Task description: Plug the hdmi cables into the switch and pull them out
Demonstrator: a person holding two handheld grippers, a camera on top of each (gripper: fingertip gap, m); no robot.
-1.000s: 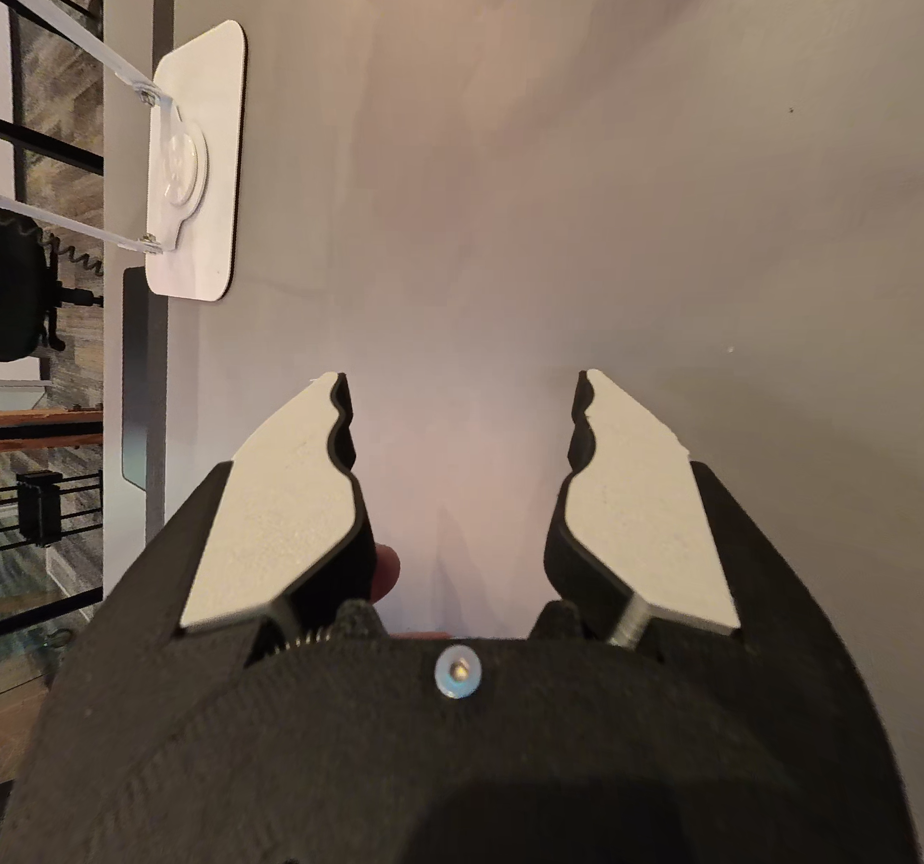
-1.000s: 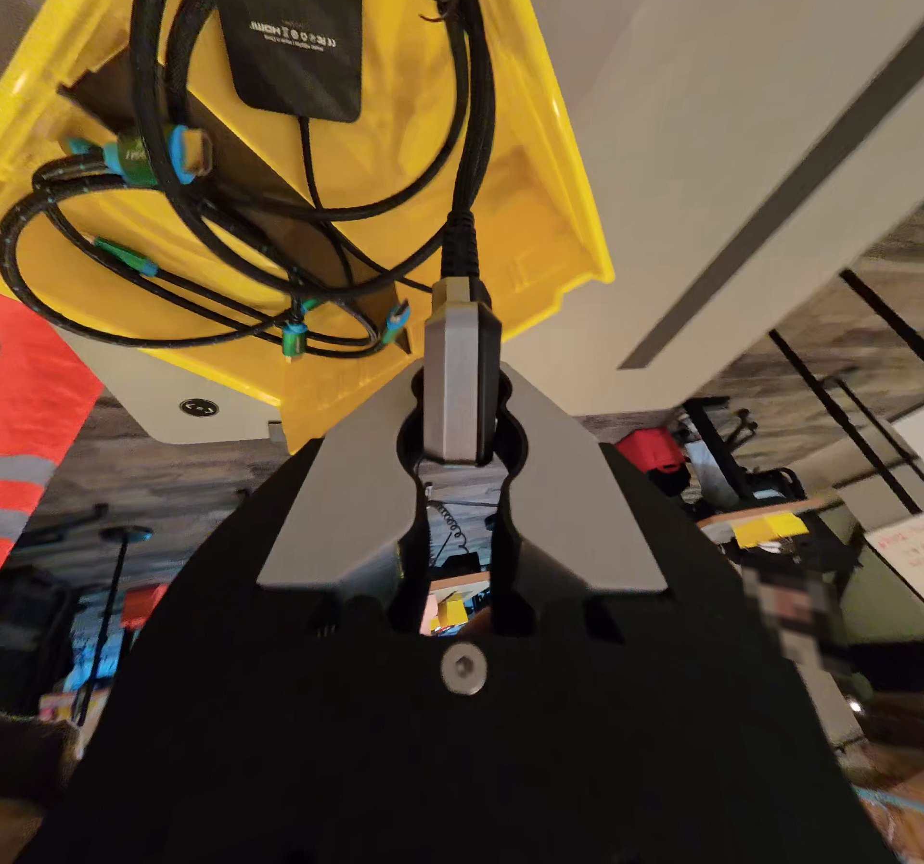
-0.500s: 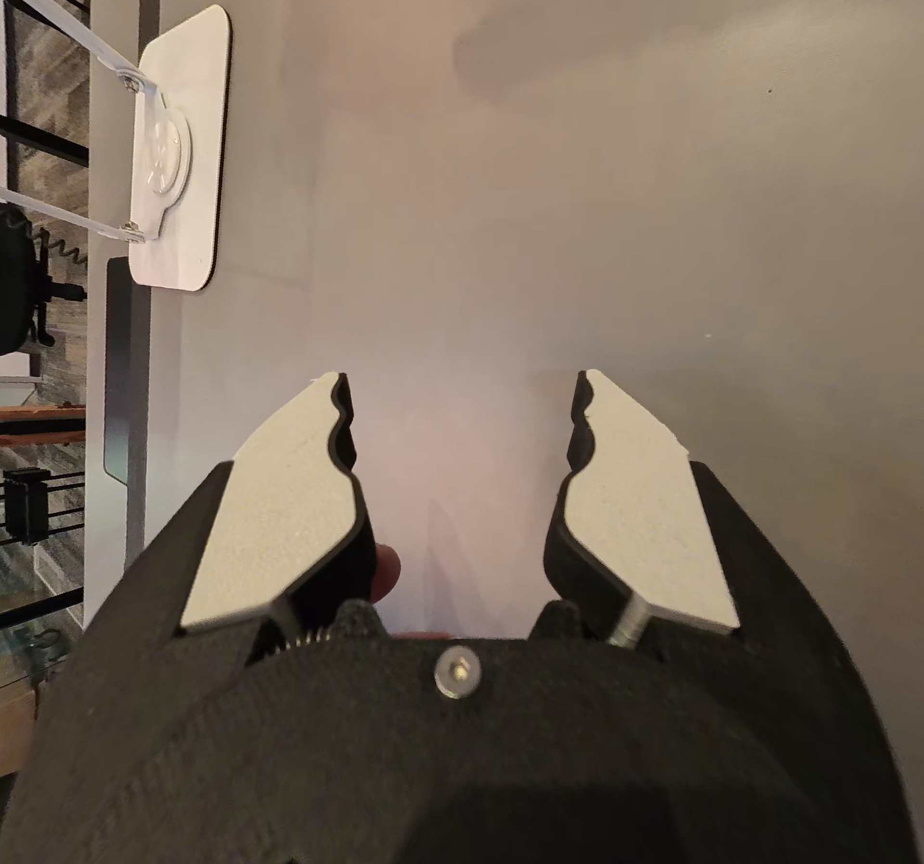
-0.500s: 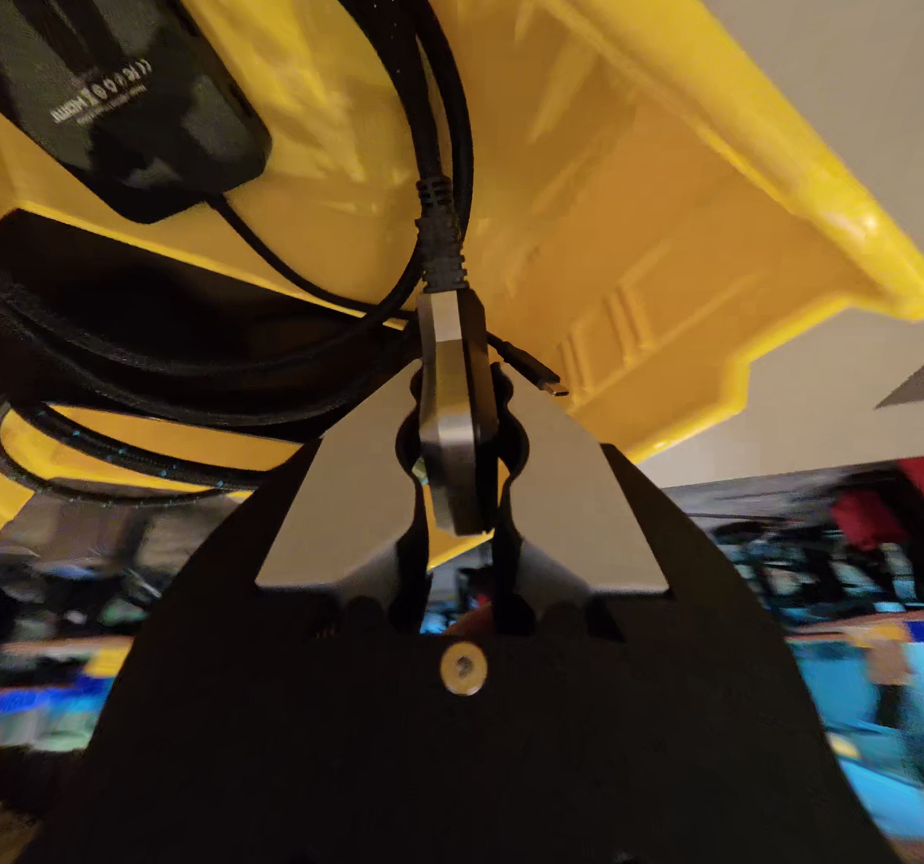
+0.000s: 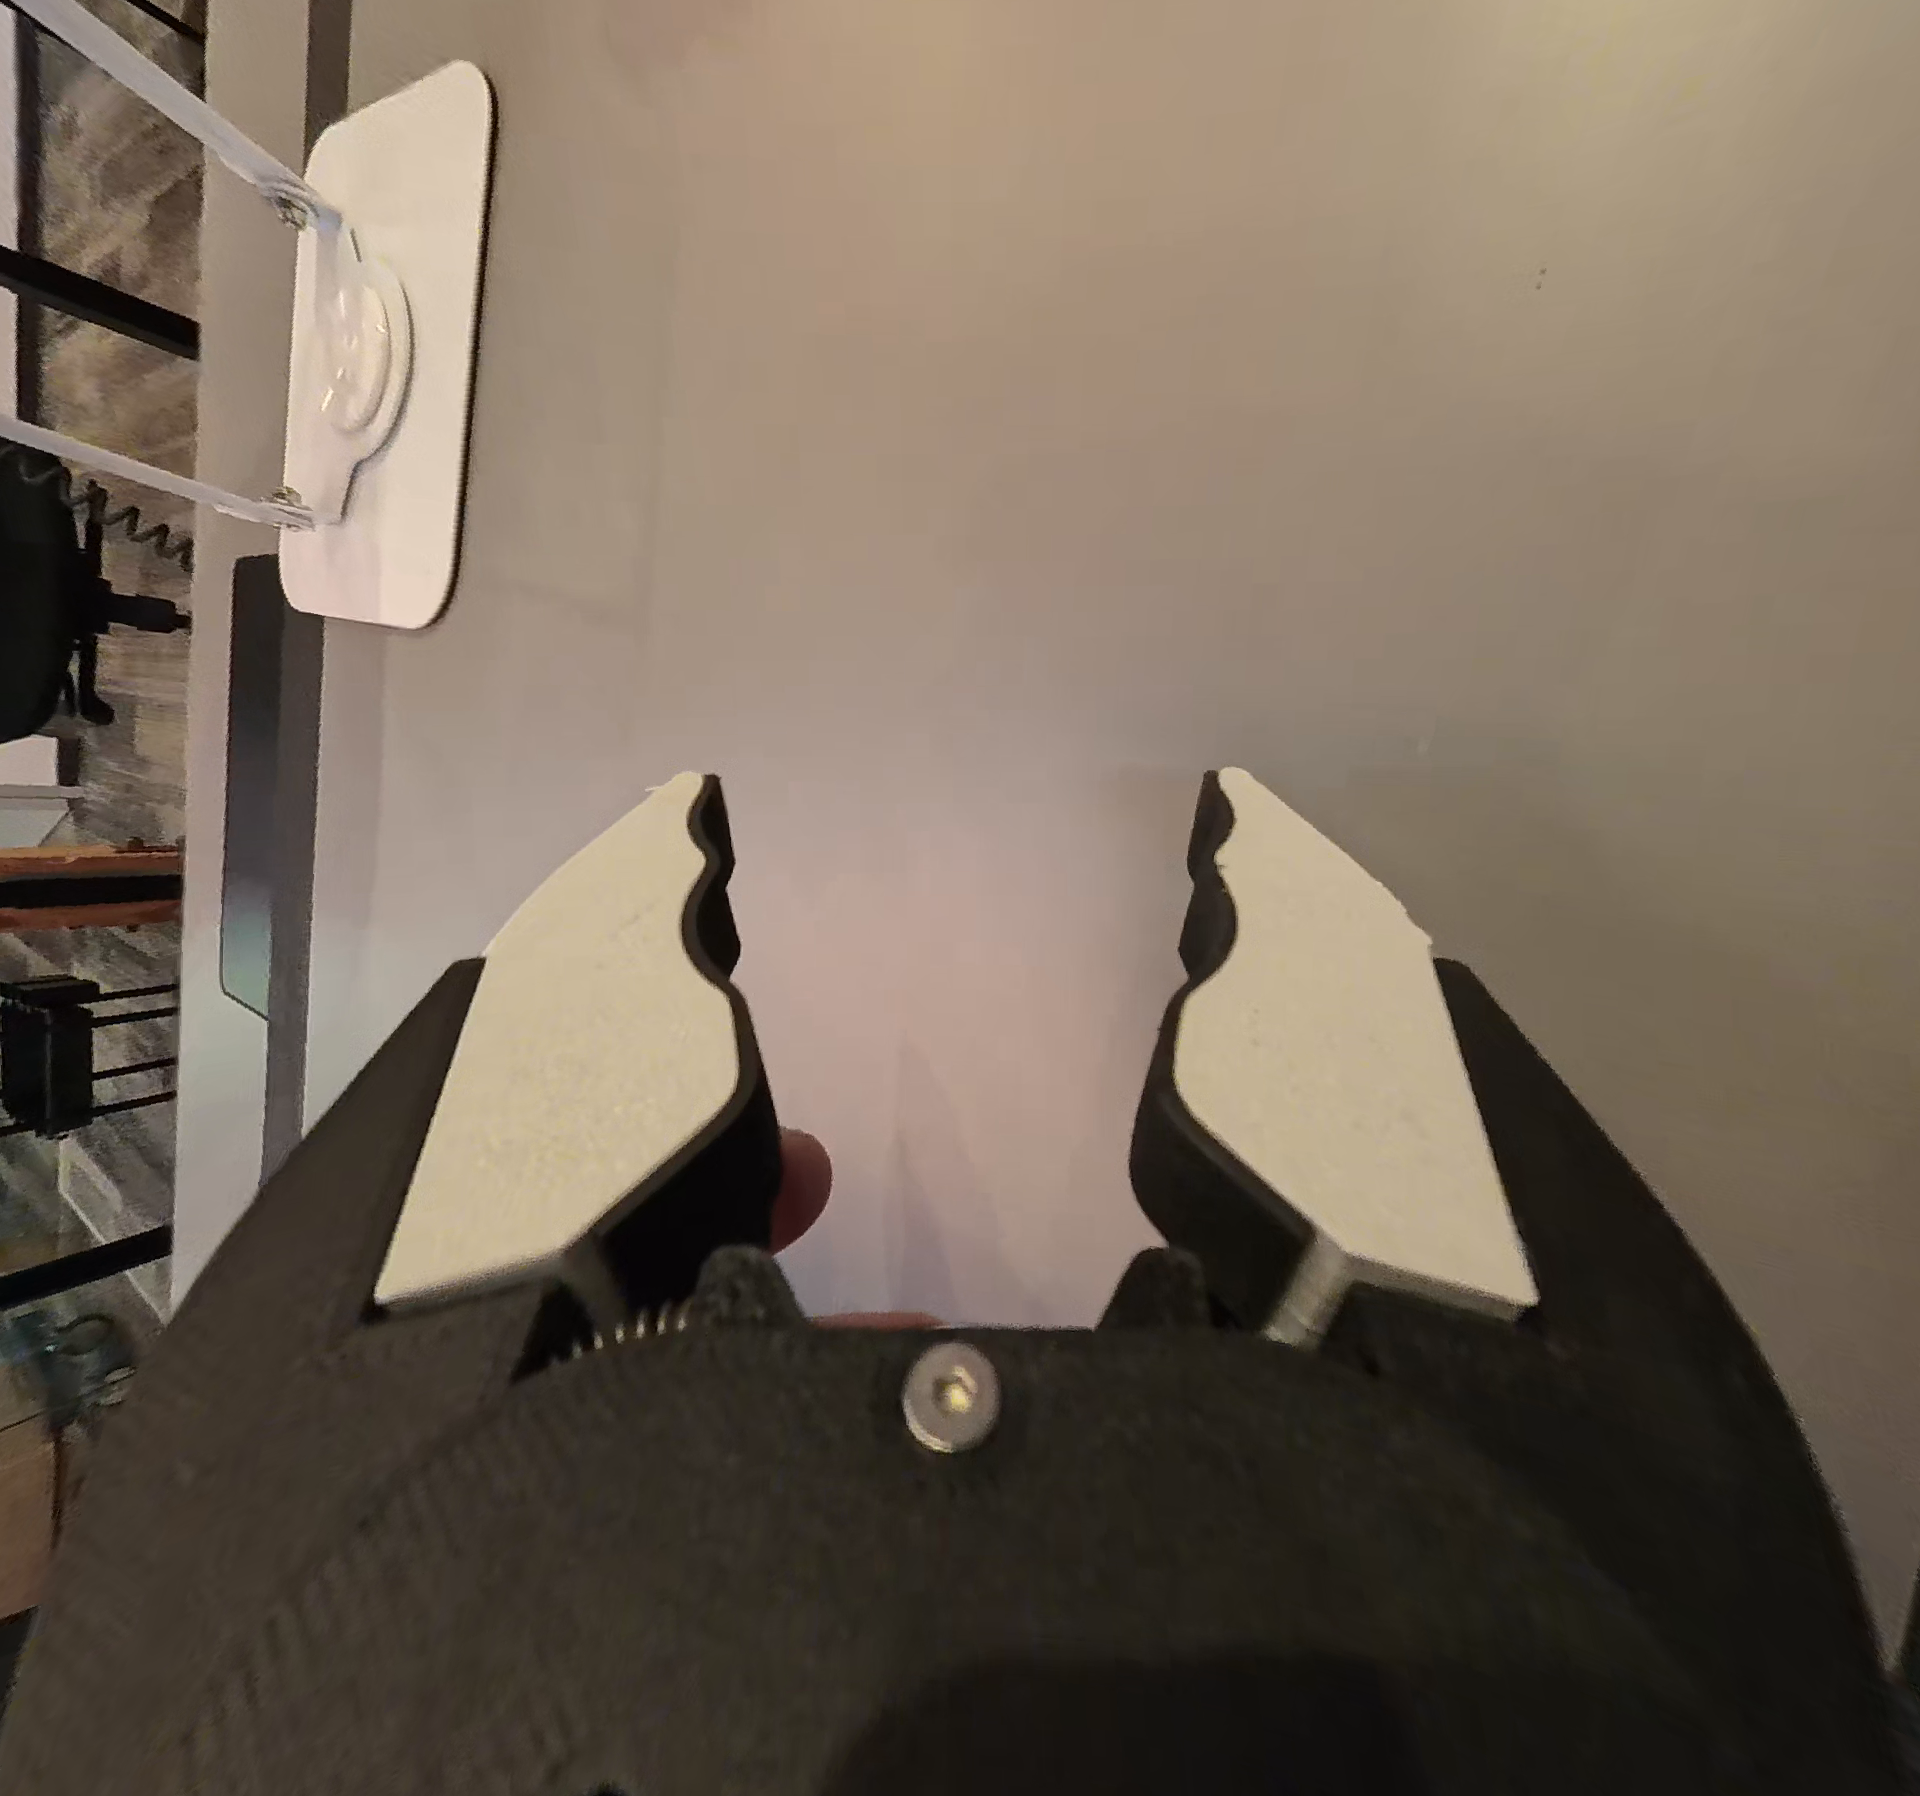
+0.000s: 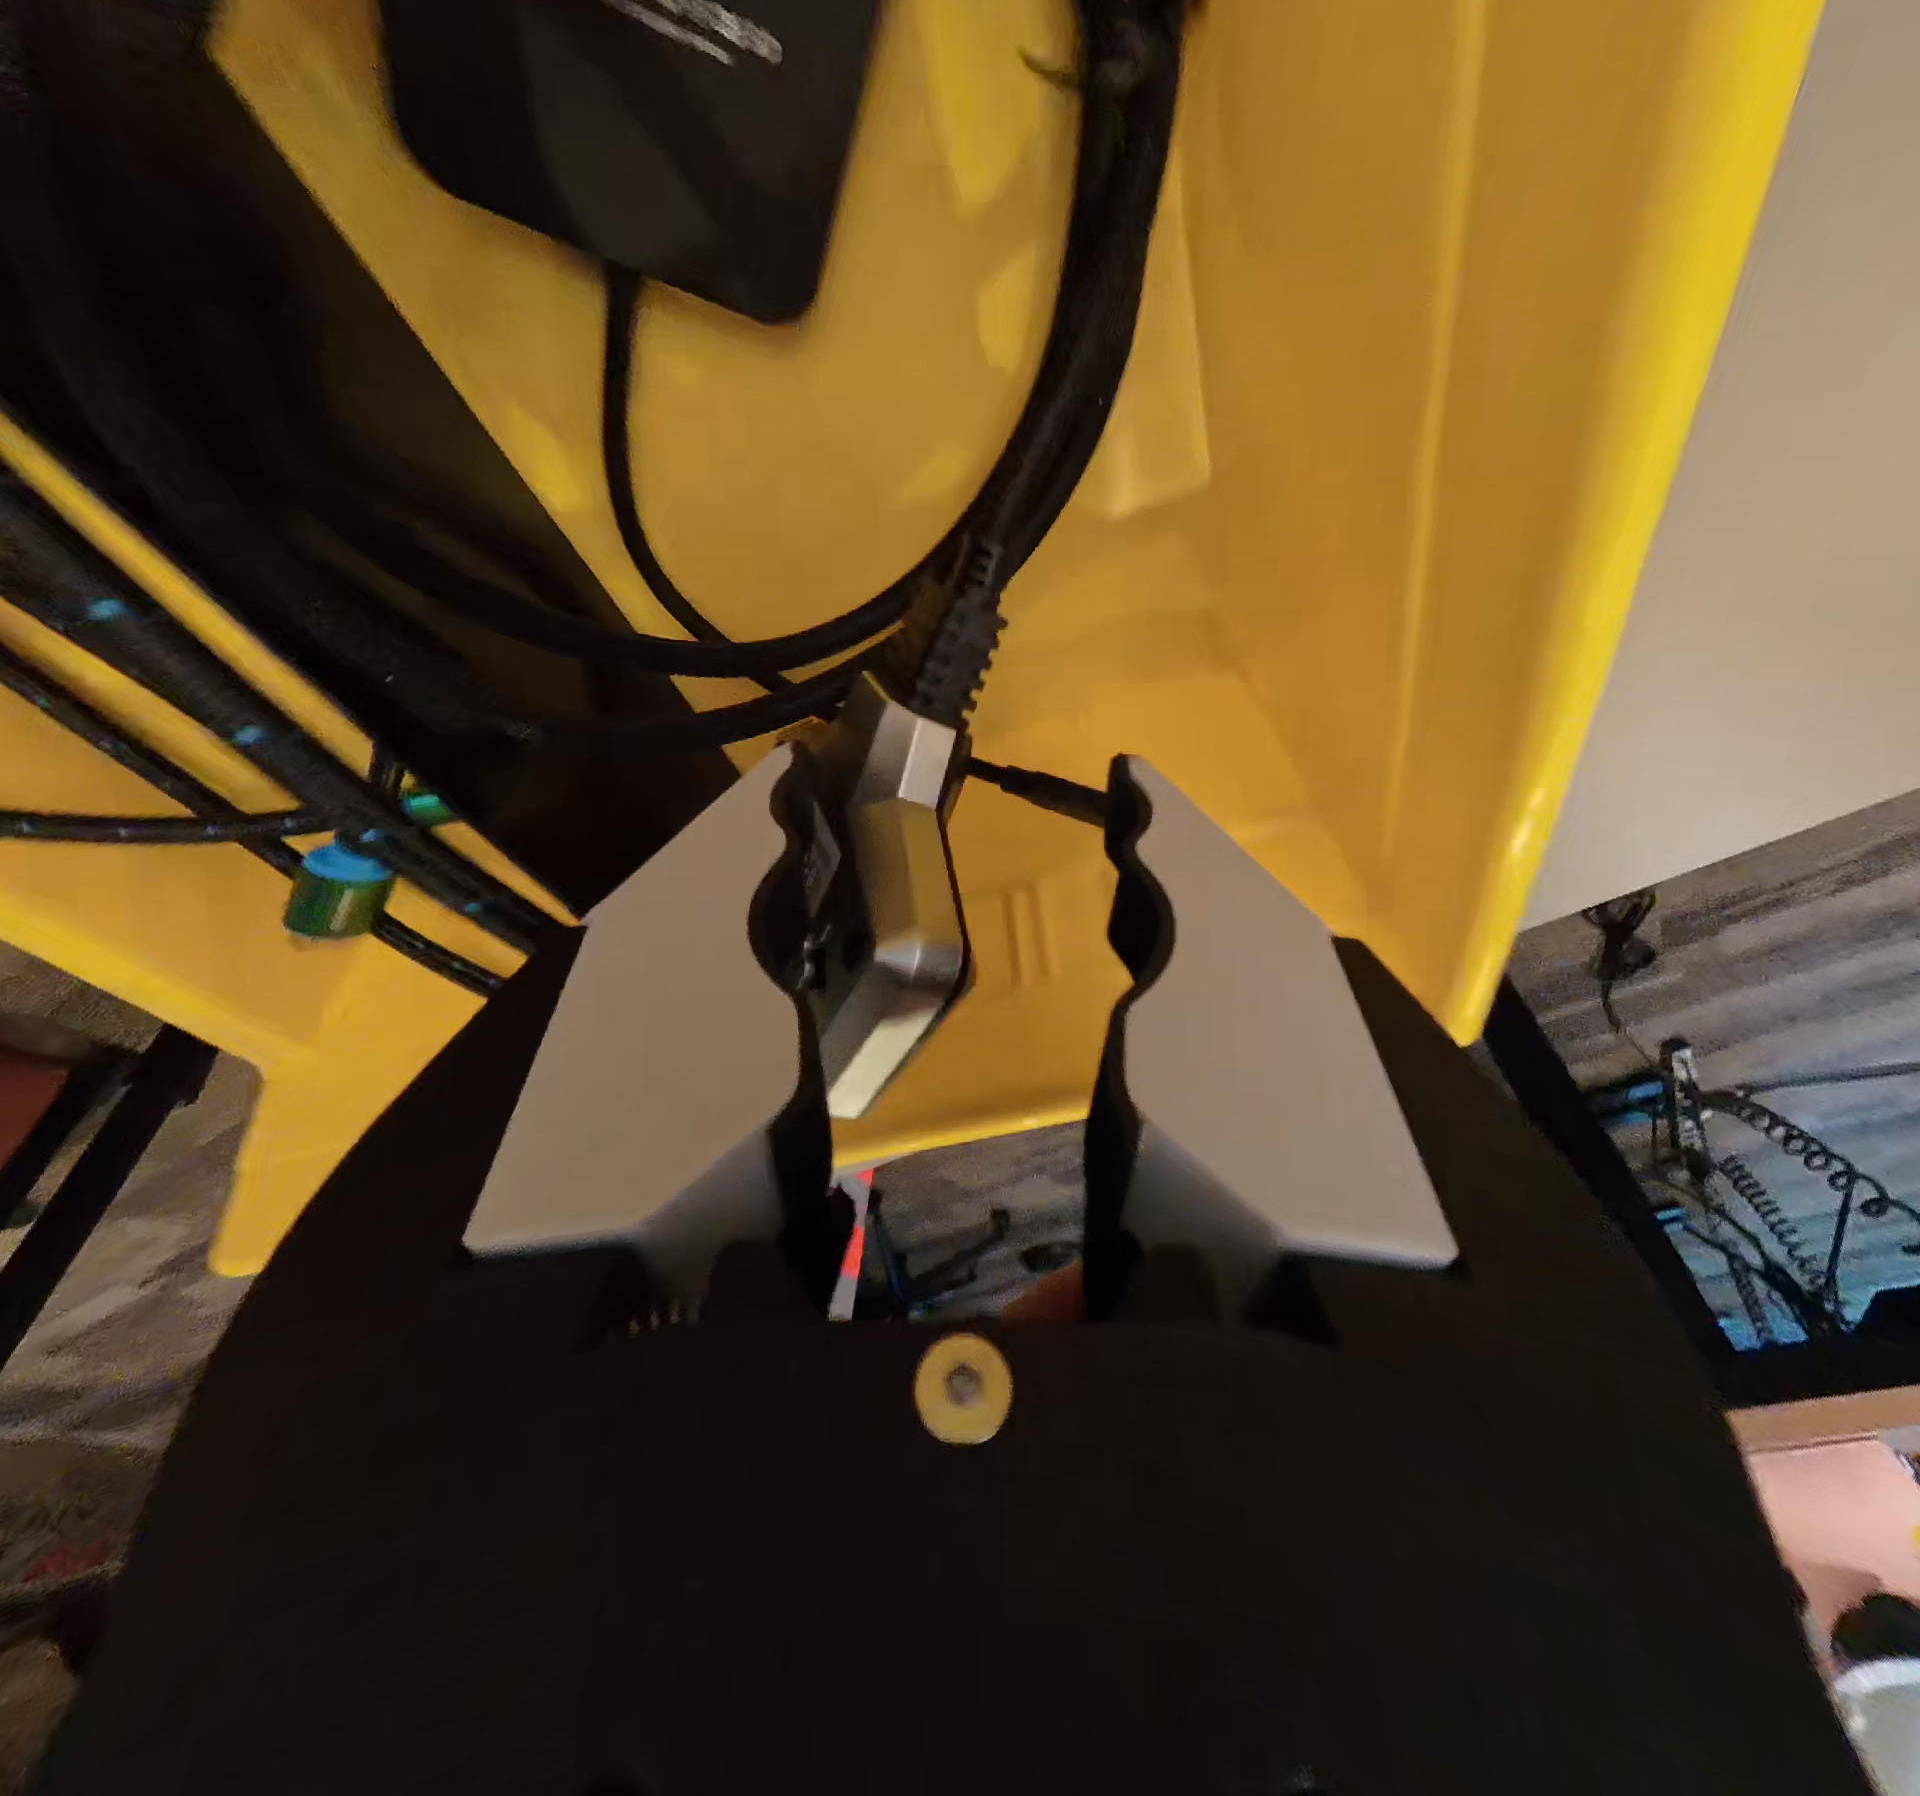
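letting go, by the look of it: the right hand-held gripper (image 6: 951,873) has its jaws spread, and the grey hdmi plug (image 6: 894,905) sits loose between them, tilted, leaning on the left finger (image 6: 665,1008) and clear of the right one. nothing is gripped. its braided black cable (image 6: 1091,375) runs up the centre of the frame and loops inside the yellow bin (image 6: 1455,396) that fills the upper part of the view.

judgement: the plug is being dropped back into the bin, so a pull-out seems done. to do it well, open wider and draw straight back so the wavy finger edge does not snag the plug's collar and drag the cable out again.

switch (image 6: 623,84), a flat black box, lies in the bin at upper left, blurred; whether any port is occupied cannot be told. more cables (image 6: 208,707) crowd the left side, with a green and blue connector (image 6: 338,889) at mid left. these loops are the main obstacle for the next pick: tangled, overlapping, easy to lift two at once.

left hand-held gripper (image 5: 966,894) is open wide and empty, facing bare pale counter (image 5: 1143,396). a white plate (image 5: 416,344) with a clear bracket sits at upper left, well apart. a fingertip (image 5: 805,1175) shows behind the left finger.
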